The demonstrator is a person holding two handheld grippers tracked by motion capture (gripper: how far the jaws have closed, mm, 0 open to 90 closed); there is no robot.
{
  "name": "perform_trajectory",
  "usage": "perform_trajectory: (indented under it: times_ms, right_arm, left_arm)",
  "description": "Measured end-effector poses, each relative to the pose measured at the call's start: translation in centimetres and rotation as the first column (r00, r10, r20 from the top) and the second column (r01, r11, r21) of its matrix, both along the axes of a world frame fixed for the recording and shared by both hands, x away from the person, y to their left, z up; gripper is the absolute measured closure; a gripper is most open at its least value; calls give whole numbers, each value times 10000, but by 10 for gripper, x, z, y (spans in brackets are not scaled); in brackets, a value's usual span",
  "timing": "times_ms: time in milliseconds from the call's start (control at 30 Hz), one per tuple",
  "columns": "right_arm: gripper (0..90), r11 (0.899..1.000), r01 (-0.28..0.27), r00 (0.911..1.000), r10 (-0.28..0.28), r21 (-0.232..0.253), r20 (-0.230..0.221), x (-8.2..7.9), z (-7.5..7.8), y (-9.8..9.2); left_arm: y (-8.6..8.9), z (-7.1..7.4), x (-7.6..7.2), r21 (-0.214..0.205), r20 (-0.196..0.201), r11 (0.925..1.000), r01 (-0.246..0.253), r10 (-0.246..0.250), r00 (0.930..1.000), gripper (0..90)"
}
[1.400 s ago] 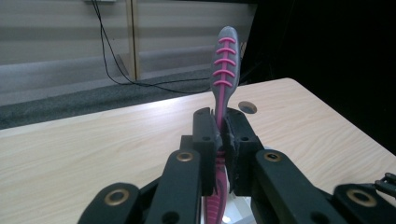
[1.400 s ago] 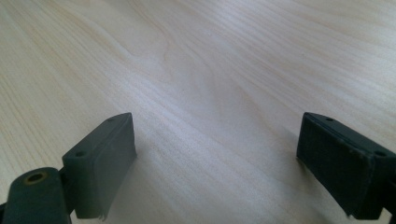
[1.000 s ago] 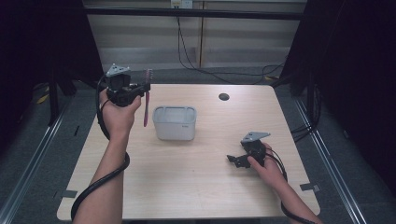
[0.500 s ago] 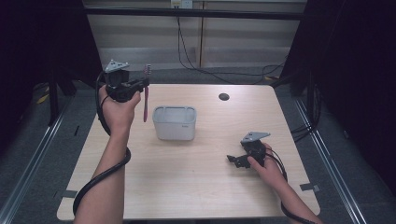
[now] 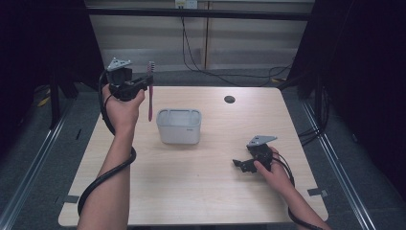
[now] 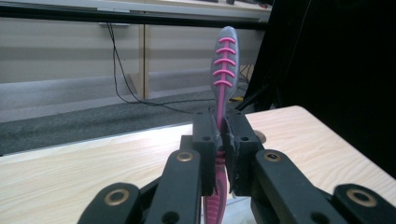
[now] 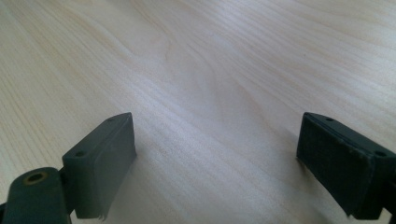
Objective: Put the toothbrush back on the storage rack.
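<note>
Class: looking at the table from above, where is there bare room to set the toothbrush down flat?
Bare wood lies between the grey bin and the right gripper, along the near edge, and beyond the bin around the dark table hole. It is crowded only where the left gripper holds the toothbrush beside the bin.

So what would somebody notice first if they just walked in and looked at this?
Probably the pink toothbrush, held upright above the table's far left side, pinched in the left gripper. Next, the grey tub standing near the middle of the wooden table. The right gripper rests low on the table at the right, jaws wide apart, holding nothing.
</note>
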State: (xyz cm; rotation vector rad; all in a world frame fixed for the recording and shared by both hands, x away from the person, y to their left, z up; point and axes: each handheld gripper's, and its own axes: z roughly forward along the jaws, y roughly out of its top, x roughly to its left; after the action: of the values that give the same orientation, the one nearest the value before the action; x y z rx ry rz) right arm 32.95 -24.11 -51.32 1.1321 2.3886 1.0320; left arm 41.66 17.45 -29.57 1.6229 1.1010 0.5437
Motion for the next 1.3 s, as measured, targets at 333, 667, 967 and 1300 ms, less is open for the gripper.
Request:
perform_trajectory:
  times_ms: [333, 667, 967, 1300]
  right_arm:
    - [111, 10000, -9, 10000, 9, -7, 3, 0, 0, 0]
    - [111, 10000, 3, 10000, -3, 7, -2, 0, 0, 0]
    - [111, 10000, -10, 10000, 10, -4, 0, 0, 0, 0]
    - [111, 10000, -8, 10000, 8, -2, -3, 0, 0, 0]
  left_arm:
    - [2, -2, 6, -194, -85, 9997, -149, 148, 9999, 841]
    - [-3, -6, 11, -89, -18, 9997, -215, 215, 9998, 841]
    - [-12, -12, 14, -44, 12, 9997, -233, 233, 9997, 840]
    - [-20, -20, 17, -33, 13, 9997, -225, 225, 9997, 840]
